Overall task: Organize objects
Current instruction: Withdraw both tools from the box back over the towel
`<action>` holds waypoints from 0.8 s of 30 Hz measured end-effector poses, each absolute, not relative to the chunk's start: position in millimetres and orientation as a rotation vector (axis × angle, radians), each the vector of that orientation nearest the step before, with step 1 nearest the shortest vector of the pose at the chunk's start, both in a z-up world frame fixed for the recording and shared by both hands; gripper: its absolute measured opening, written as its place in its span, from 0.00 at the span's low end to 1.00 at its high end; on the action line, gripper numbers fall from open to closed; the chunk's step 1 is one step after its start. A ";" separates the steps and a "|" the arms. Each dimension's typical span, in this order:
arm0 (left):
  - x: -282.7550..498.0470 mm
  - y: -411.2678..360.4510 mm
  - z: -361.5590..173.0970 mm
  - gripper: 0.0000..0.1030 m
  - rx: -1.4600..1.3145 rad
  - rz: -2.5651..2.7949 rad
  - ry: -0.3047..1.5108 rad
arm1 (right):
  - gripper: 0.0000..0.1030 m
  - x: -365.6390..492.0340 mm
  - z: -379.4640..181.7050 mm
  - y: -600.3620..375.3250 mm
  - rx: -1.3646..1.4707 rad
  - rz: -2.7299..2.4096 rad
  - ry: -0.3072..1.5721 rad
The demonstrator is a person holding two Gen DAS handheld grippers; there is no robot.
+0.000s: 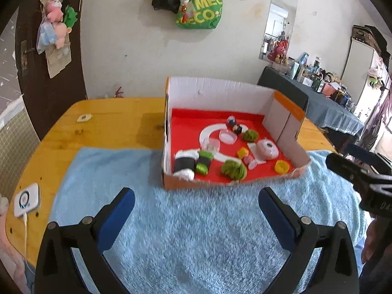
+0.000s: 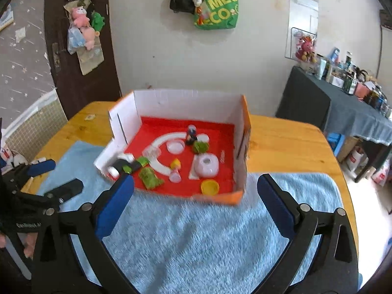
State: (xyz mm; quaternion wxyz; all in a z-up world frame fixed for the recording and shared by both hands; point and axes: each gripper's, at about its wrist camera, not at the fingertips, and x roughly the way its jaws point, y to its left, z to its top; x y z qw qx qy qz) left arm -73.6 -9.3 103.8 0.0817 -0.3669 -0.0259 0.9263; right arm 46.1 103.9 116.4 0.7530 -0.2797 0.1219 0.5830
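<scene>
A shallow cardboard box [image 1: 215, 90] [image 2: 242, 152] with a red floor stands on a blue fluffy towel [image 1: 196, 232] [image 2: 196, 232]. Inside lie several small items: a black-and-white roll [image 1: 185, 164], a green-striped roll [image 1: 204, 163], two green yarn balls [image 1: 232, 169], a pink round case [image 1: 267, 149] [image 2: 207, 165], a yellow cap [image 1: 281, 166] [image 2: 210, 187], clear lids and small figures [image 1: 234, 125]. My left gripper [image 1: 196, 203] hovers open over the towel before the box. My right gripper [image 2: 196, 191] is open at the box's near edge. Nothing lies between either pair of fingers.
The towel covers a wooden table [image 1: 110, 122] [image 2: 281, 142]. A white device [image 1: 27, 199] with a cable lies at its left edge, a small white tag [image 1: 84, 118] further back. A cluttered side table [image 2: 343, 103] stands at the right. Bags hang on the wall [image 1: 203, 7].
</scene>
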 end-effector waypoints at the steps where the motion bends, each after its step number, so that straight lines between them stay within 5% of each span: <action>1: -73.0 -8.2 99.3 1.00 -1.106 2.765 -0.074 | 0.99 48.0 110.2 103.5 -0.615 1.269 0.273; 24: -84.0 9.0 20.2 1.00 -1.324 2.731 -0.017 | 0.99 88.5 17.2 113.8 -0.715 1.162 0.480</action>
